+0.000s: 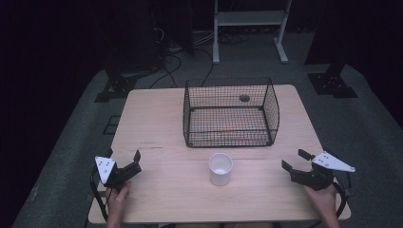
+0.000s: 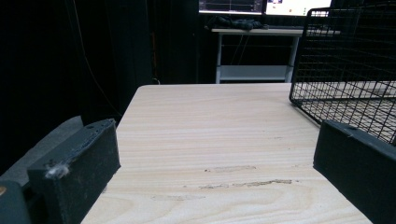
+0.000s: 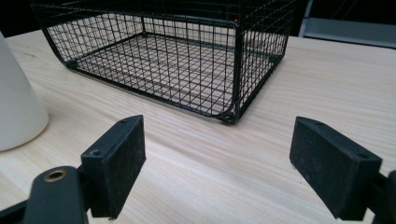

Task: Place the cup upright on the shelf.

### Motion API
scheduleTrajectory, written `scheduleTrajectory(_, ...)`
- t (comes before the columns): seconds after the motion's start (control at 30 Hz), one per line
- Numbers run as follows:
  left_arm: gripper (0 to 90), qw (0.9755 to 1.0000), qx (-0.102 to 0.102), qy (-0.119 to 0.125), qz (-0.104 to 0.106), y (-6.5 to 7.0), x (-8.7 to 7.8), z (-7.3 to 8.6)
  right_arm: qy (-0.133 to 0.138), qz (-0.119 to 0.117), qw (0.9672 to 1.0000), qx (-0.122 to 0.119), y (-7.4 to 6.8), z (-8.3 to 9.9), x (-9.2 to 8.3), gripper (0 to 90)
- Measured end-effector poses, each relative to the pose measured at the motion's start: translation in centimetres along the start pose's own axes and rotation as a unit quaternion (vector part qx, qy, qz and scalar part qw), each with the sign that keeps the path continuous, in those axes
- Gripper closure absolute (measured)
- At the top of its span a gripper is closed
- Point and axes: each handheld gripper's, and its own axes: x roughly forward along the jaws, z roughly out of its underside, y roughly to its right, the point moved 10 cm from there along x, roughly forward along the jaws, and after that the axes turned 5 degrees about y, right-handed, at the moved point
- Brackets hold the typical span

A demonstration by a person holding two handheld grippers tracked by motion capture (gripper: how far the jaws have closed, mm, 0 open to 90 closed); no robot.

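Both tongs spread, nothing held: left tongs (image 1: 124,164), right tongs (image 1: 294,160). We straddle the cup (image 1: 220,168) left of the right tongs, squeezing gently before the basket (image 1: 230,112).

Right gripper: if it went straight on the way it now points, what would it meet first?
Probably the near corner of the wire basket. The right gripper is open, with bare table ahead of its jaws. The white cup stands off to the side, likely outside that line.
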Motion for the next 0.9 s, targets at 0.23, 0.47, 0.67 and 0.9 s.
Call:
scheduleTrajectory(0.23,0.0,1.0000,0.001,0.000,0.000,0.0,0.0,0.0,-0.007,-0.008,0.9999,0.004,-0.3,0.1,0.1,16.8)
scheduleTrajectory(0.47,0.0,1.0000,0.000,0.001,0.002,0.0,-0.1,0.0,-0.007,-0.021,0.9997,-0.007,-1.1,-0.8,0.1,15.0)
scheduleTrajectory(0.67,0.0,1.0000,0.001,0.001,0.002,0.1,-0.1,0.0,-0.003,-0.053,0.9985,0.008,-2.0,-2.1,0.1,14.2)
scheduleTrajectory(0.9,0.0,1.0000,0.000,0.001,0.001,0.0,-0.1,0.0,-0.010,-0.064,0.9979,-0.004,-2.5,-3.1,0.5,13.7)
